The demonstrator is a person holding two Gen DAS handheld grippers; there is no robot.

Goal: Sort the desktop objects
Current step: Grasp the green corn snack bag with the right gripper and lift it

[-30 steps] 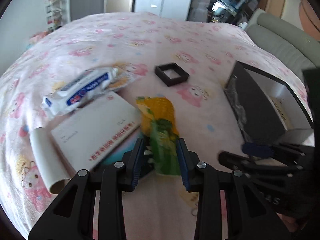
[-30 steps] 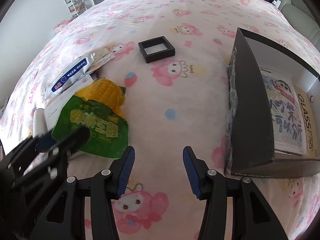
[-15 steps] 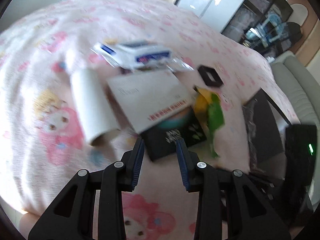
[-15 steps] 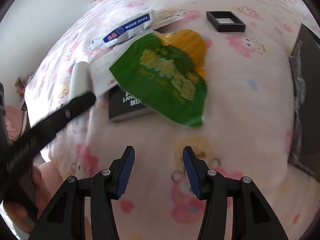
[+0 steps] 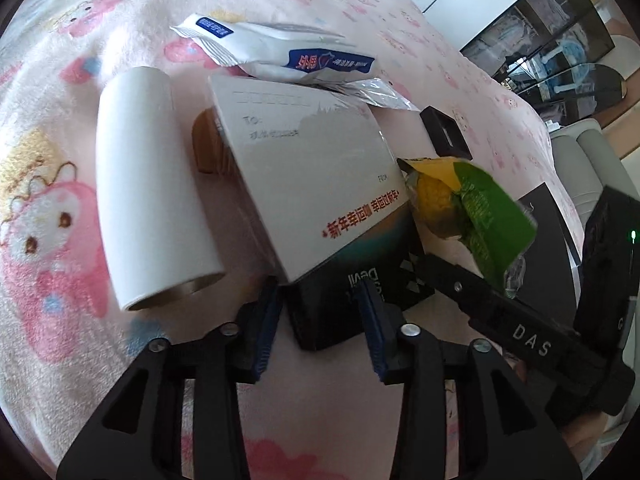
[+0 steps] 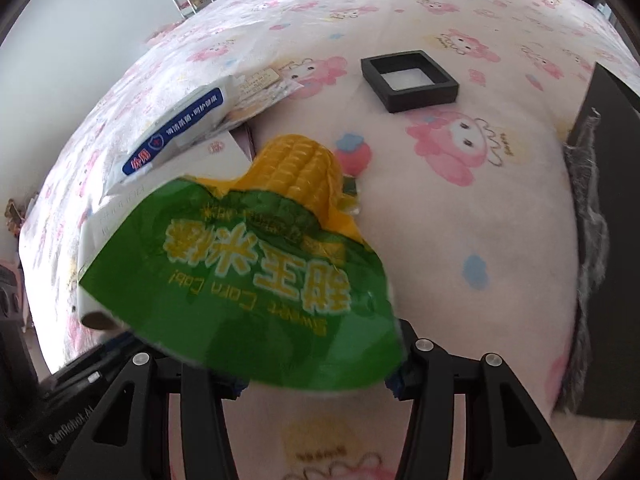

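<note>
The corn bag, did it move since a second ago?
Yes. The corn bag shifted away from the black square frame, toward the right hand-held gripper, and now covers its fingertips.

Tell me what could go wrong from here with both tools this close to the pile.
1. The left tool straddles only a corner of the black box. The white card lies on it and the wipes pack overlaps the card, so lifting may tip both off.
2. The corn bag covers the right tool's fingertips, so its hold is unconfirmed and the bag may slip.
</note>
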